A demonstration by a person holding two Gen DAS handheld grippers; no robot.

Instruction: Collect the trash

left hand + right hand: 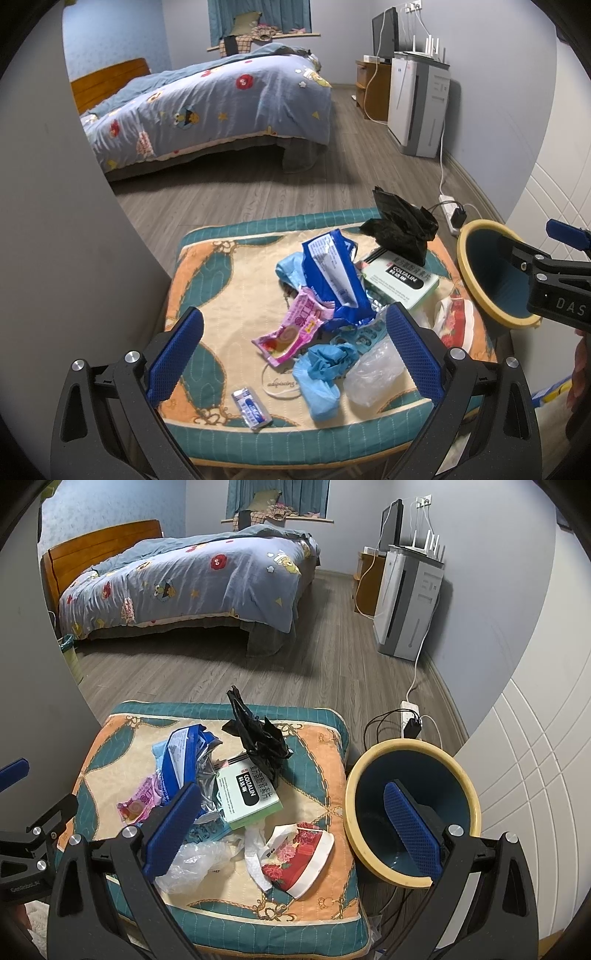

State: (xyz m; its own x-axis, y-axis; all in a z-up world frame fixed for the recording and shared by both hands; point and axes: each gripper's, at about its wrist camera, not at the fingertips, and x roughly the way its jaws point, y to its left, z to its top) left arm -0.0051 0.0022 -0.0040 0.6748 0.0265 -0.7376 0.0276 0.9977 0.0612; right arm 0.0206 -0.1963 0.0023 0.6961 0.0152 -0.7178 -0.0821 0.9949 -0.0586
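Both claws stand wide apart and hold nothing. The left claw (293,356) hovers over the near half of a quilted cushion (207,291), its blue pads framing a heap of trash: a pink snack wrapper (291,330), a crumpled blue mask (319,373), a clear plastic bag (373,369) and a big blue foil packet (332,273). A small silver sachet (251,408) lies alone near the cushion's front edge. Behind the heap sit a pale green medicine box (400,282) and a crumpled black bag (402,227).

The right claw (291,829) hangs over the cushion's right side, one pad above the clear bag and the other inside the mouth of a dark bin with a yellow rim (469,786), which stands just beside the cushion on the floor. Between its pads lie a red floral wrapper (303,856) and a torn white paper strip (255,856), touching each other. A bed (192,583) fills the room's far side.
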